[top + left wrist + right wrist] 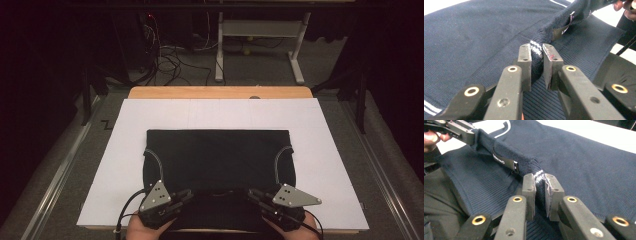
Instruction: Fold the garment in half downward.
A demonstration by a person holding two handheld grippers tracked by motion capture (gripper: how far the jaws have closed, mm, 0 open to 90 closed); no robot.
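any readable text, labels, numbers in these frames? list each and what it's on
Black woven neck label inside the collar of the dark navy knit sweater: pale lettering, too blurred to read.
Small size tab at that label's end: one character, possibly "2", not certain.
Same label in the left gripper view: unreadable.
No other text.

One dark navy knitted sweater [217, 155] lies on one white sheet [320, 135], which covers one wooden table [220, 92]. Two hand-held grippers are present: one left gripper [186, 195] and one right gripper [252, 194], each with two black jaws, so four jaws in all. Each gripper carries one grey three-cornered plate, making two plates. Two hands hold them: one left hand [142, 231] and one right hand [295, 231]. One label [503, 160] is sewn inside the sweater's one collar [524, 165]. One pale-framed desk [260, 30] stands beyond the table.
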